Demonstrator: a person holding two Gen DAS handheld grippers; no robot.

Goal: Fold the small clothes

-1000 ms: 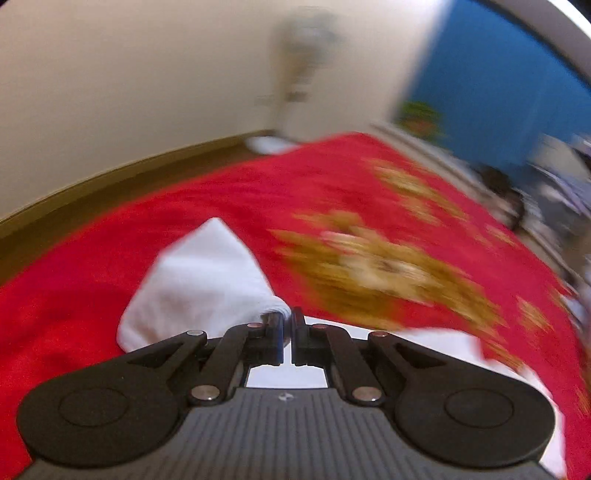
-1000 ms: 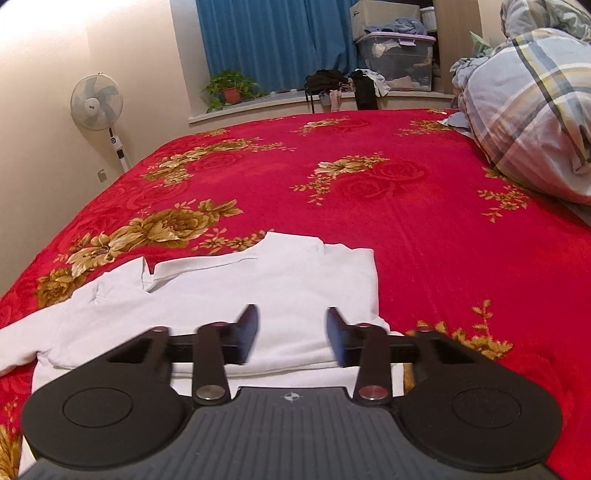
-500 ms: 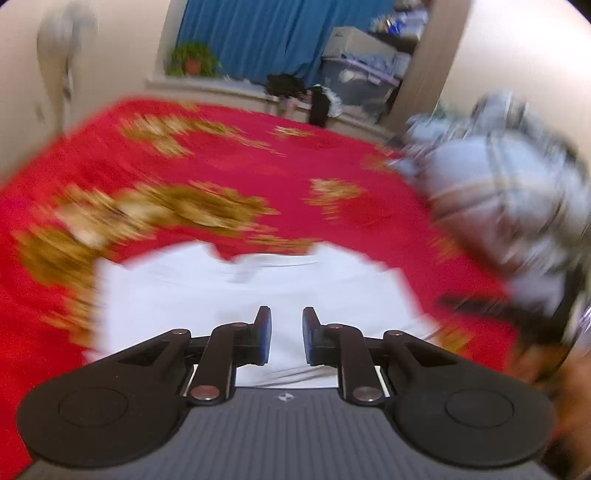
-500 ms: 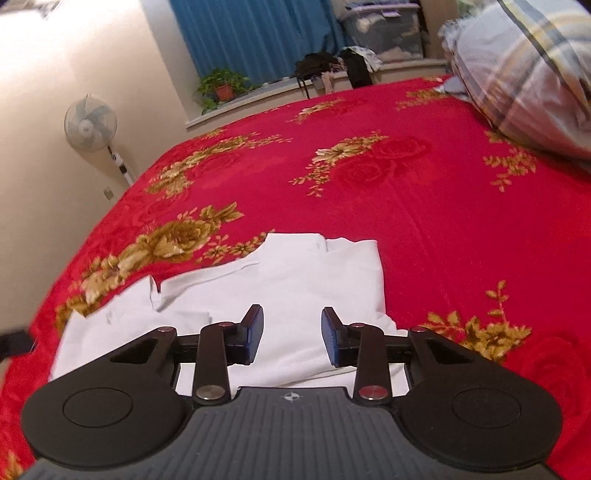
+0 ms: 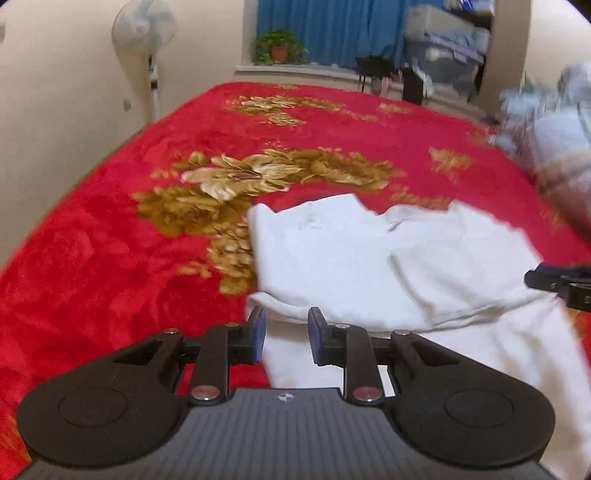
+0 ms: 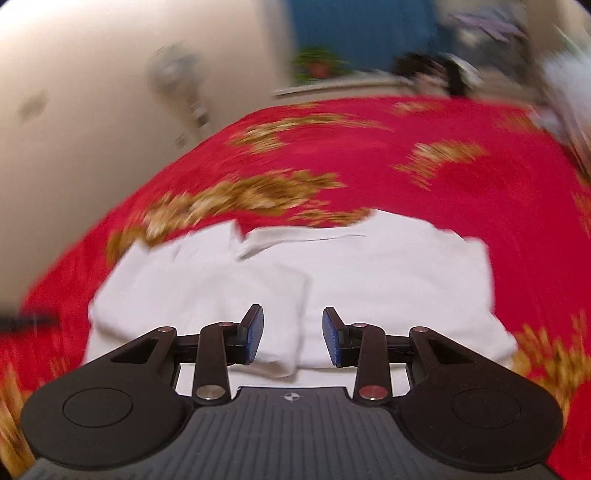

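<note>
A small white shirt (image 5: 369, 258) lies on the red flowered bedspread (image 5: 110, 258), its left sleeve folded in over the body. My left gripper (image 5: 286, 334) hovers over the shirt's near left edge; its jaws are opening and nothing is between them. In the right wrist view the same white shirt (image 6: 369, 266) fills the middle, with the folded sleeve layer on its left half. My right gripper (image 6: 291, 338) stands open above the shirt's near edge, its blue pads apart and holding nothing. The right gripper's tip (image 5: 554, 280) shows at the right edge of the left wrist view.
A standing fan (image 5: 144, 29) is by the wall at the left. A potted plant (image 5: 280, 48) sits on the sill before blue curtains. A plaid quilt (image 5: 554, 147) is piled at the bed's right side. Storage boxes (image 5: 443, 48) stand at the back.
My left gripper let go of the white sleeve it pinched, opened, and swung round over the shirt's near left edge. The sleeve now lies folded over the body. My right gripper shifted left.
</note>
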